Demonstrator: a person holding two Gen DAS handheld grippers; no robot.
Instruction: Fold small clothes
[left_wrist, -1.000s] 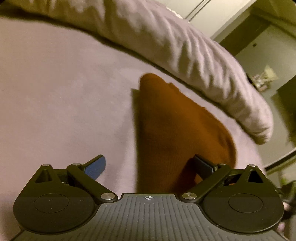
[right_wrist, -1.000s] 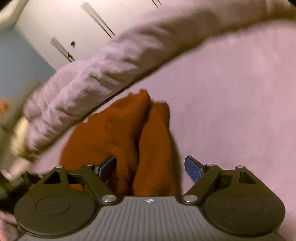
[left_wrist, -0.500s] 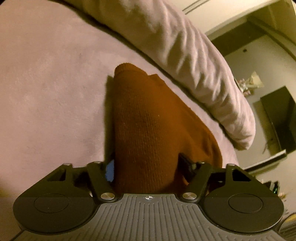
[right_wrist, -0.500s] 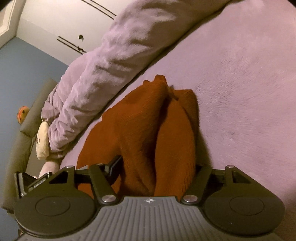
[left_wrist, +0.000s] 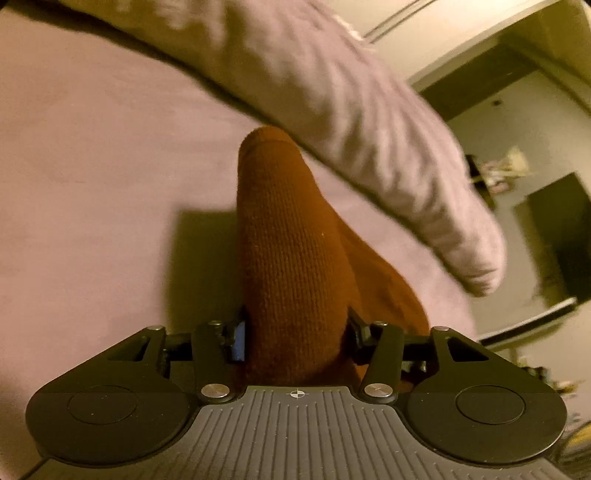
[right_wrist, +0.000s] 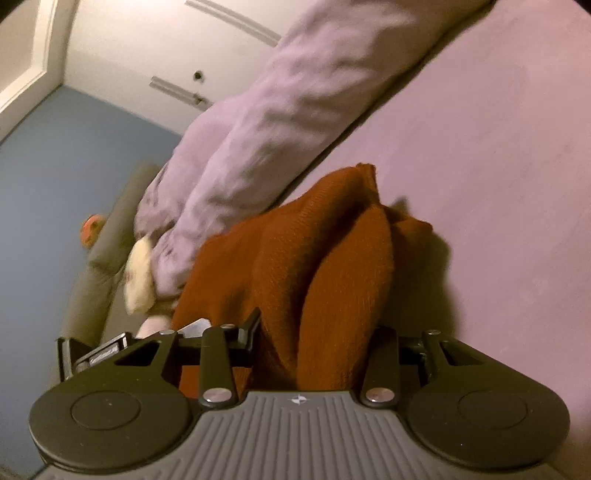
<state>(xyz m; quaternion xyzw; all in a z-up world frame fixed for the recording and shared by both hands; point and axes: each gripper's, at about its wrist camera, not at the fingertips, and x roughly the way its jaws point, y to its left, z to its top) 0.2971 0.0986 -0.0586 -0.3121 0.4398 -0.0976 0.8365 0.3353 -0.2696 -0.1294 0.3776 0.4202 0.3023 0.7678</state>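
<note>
My left hand-held gripper (left_wrist: 295, 332) has a thick roll of the rust-brown knit garment (left_wrist: 291, 251) between its jaws, which are closing on it; the blue pad (left_wrist: 239, 339) on one side sits right against the fabric and the dark finger on the other side presses into it too. The gathered knit runs away from me as a rounded ridge, raised off the bed (left_wrist: 92, 184), throwing a dark shadow onto the mauve sheet beside it. Its far tip ends just under the edge of the rumpled lilac duvet (left_wrist: 332, 103) that lies across the bed behind.

My right hand-held gripper (right_wrist: 317, 332) has the same garment (right_wrist: 332, 266) bunched between its jaws, and they are closing on it as well. Here the cloth stands in two or three fat folds, packed between the fingers, with more of it spilling out to the left, over the other gripper's body (right_wrist: 107, 347) that shows at the lower left. The rest trails down onto the sheet (right_wrist: 498, 166) near the duvet (right_wrist: 295, 92). A pale soft toy (right_wrist: 138, 273) pokes out from under the duvet's end. Both views are a little blurred.
</note>
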